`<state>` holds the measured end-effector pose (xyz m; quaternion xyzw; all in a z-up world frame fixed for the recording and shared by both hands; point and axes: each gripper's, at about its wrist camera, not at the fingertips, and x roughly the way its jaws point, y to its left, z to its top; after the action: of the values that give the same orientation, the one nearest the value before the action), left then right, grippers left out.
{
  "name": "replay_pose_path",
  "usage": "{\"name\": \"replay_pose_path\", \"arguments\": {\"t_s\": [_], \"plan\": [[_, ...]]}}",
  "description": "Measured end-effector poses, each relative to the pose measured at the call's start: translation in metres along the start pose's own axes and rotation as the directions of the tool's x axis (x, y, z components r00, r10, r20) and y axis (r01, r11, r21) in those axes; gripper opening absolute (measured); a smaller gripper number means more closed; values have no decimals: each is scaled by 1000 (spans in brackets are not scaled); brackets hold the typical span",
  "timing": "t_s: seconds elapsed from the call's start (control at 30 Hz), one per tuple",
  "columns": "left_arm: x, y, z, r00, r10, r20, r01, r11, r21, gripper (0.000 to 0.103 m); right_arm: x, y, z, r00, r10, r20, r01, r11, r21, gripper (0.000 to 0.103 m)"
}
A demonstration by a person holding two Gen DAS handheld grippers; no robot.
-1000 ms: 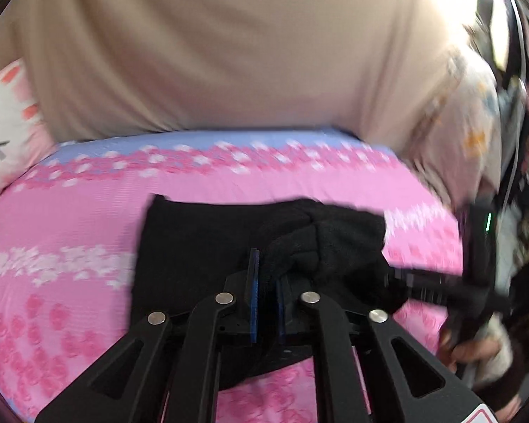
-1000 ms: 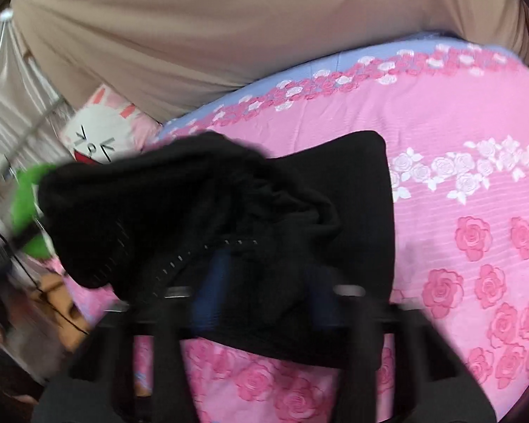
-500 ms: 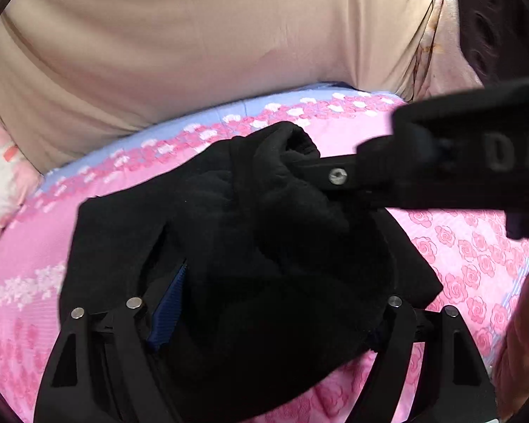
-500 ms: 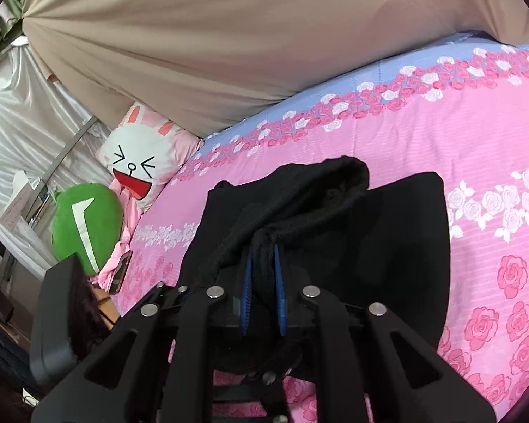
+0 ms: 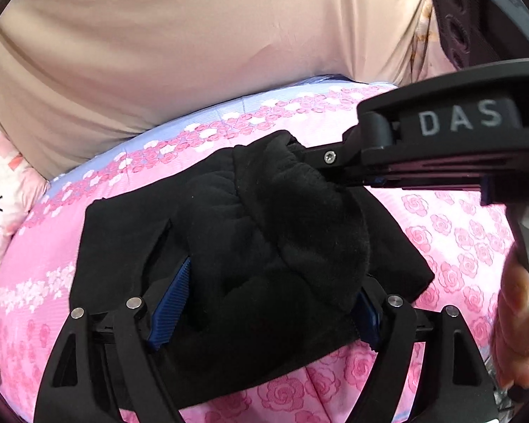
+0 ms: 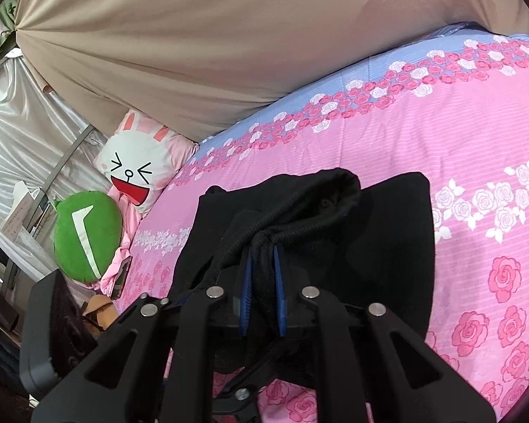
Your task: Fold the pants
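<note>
Nearest the left wrist camera, the left gripper (image 5: 264, 303) stands with its blue pads (image 5: 171, 305) wide apart, a thick mound of the black pants (image 5: 271, 246) lying between them; the left pad is clear of the cloth, while the right pad is partly buried under a fold, so whether it touches cannot be told. In the right wrist view the right gripper (image 6: 262, 268) is clamped on a bunched, ribbed edge of the pants (image 6: 335, 239) (it looks like the waistband, gathered into a cord-like ridge), with its pads close together and the cloth pinched between them. That same gripper crosses the left view from the right, its dark body marked with pale letters, and blocks the far right of the bed; a hand (image 5: 518, 328) shows at the right edge beneath it. The pants lie on the pink rose-print bedsheet (image 6: 458, 148), folded into a squat block whose flat lower layer spreads towards the right, the lifted bunch rising from its near left part; the long axis is hard to tell in this heaped state. Beyond, to the left of the bed, sit a green cushion (image 6: 88, 232) and, behind it, a rabbit-face pillow (image 6: 137, 165). Farthest back, a beige curtain (image 6: 229, 42) hangs along the bed's far edge.
</note>
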<state>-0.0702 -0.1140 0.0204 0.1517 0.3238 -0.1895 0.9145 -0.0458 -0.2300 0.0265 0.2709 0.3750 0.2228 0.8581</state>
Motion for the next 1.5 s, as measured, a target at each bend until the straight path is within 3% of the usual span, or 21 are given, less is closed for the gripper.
{"name": "replay_pose_path", "arguments": {"t_s": [0.2,0.33,0.43,0.57,0.63,0.7,0.73,0.77,0.8,0.83,0.9,1.0,1.07,1.2,1.27,1.3,1.33,1.37,1.4,1.43,1.5], "plan": [[-13,15,-5,989,-145,-9,144,987,-70,78,-6,-3,2,1000,23,8,-23,1000,3,11],[-3,6,-2,992,-120,-28,118,991,-69,78,-5,-3,1,999,36,7,-36,999,5,11],[5,-4,2,995,-95,-12,94,994,-59,88,-5,-3,1,998,65,1,-65,998,7,11],[20,-16,12,1000,-15,20,16,998,-59,88,-4,-5,-1,995,97,-8,-96,995,22,11],[29,-13,18,1000,8,21,-6,998,-68,62,-3,-11,-4,994,104,-11,-104,994,44,11],[33,-5,21,1000,4,10,-3,997,-73,22,-9,-19,-6,993,114,4,-114,991,67,12],[33,6,24,999,-50,8,51,993,-106,21,-15,-22,-7,993,115,21,-116,991,71,13],[29,20,25,995,-97,17,98,984,-150,20,-21,-23,-8,994,98,43,-101,992,71,16],[21,38,27,990,-138,39,143,969,-200,19,-33,-23,-10,996,41,78,-46,998,53,25],[4,60,29,982,-172,78,186,950,-253,19,-42,-21,-13,994,-24,108,21,999,26,44],[-28,93,32,975,-170,145,207,931,-302,18,-56,-11,-22,970,-179,166,191,980,-55,60],[-83,142,34,966,-105,235,186,916,-356,18,-51,14,-40,941,-286,179,319,927,-198,62],[-110,164,31,963,-44,266,148,911,-384,18,-32,37,-57,927,-330,177,371,873,-316,72],[-134,197,17,959,25,283,105,895,-434,18,19,70,-85,921,-368,125,377,768,-517,76],[-135,206,12,958,44,283,93,887,-452,18,38,72,-90,922,-376,91,359,747,-559,75],[-138,205,9,958,53,282,86,885,-457,18,50,71,-93,911,-402,90,376,723,-579,72],[-137,206,7,958,61,282,79,884,-461,18,58,68,-92,901,-426,84,390,708,-590,58],[-143,211,4,957,64,283,77,884,-461,18,64,62,-91,897,-438,63,388,709,-589,52],[-143,210,4,957,67,283,73,885,-459,18,66,52,-86,909,-416,25,359,750,-555,34],[-145,211,0,956,69,285,72,886,-458,18,62,46,-82,916,-401,9,345,777,-527,22],[-144,213,-1,955,62,289,80,887,-454,18,48,40,-75,911,-412,23,366,782,-505,5]]}}
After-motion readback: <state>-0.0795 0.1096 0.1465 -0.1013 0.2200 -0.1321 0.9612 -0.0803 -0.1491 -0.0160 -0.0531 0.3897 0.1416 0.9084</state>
